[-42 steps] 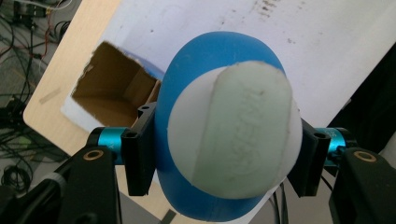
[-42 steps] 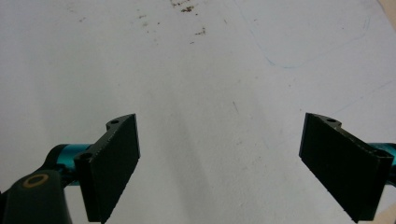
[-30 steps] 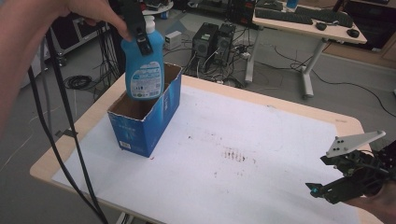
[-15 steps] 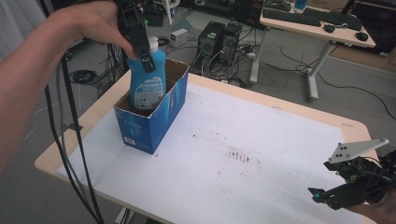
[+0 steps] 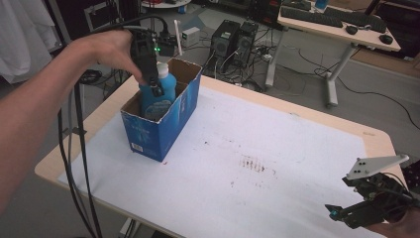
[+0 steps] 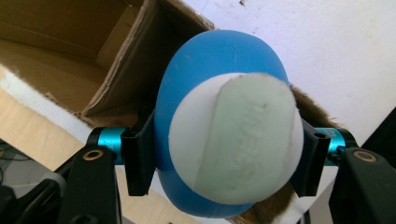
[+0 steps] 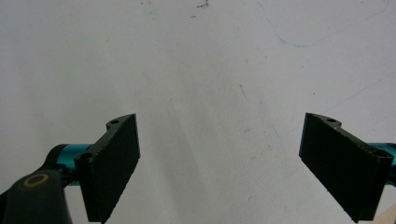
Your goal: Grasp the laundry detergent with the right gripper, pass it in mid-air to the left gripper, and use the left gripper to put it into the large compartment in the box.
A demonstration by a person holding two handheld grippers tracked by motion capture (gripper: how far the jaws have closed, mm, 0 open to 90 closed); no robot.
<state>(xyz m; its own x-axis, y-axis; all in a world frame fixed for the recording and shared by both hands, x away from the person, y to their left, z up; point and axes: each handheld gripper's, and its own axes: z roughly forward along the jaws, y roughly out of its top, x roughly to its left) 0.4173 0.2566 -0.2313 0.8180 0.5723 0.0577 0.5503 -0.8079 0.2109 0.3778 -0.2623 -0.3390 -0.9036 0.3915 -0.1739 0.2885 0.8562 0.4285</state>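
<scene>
While the left claw at the upper left of the high view stays clamped on the neck of the blue bottle, the bottle hangs upright, long axis straight up and down, its lower part already inside the blue cardboard box left of centre. Seen along the left claw, the white cap sits between the pads, directly over the box's open mouth. Far off at the lower right of the worktop, the right claw hovers wide open, holding nothing.
</scene>
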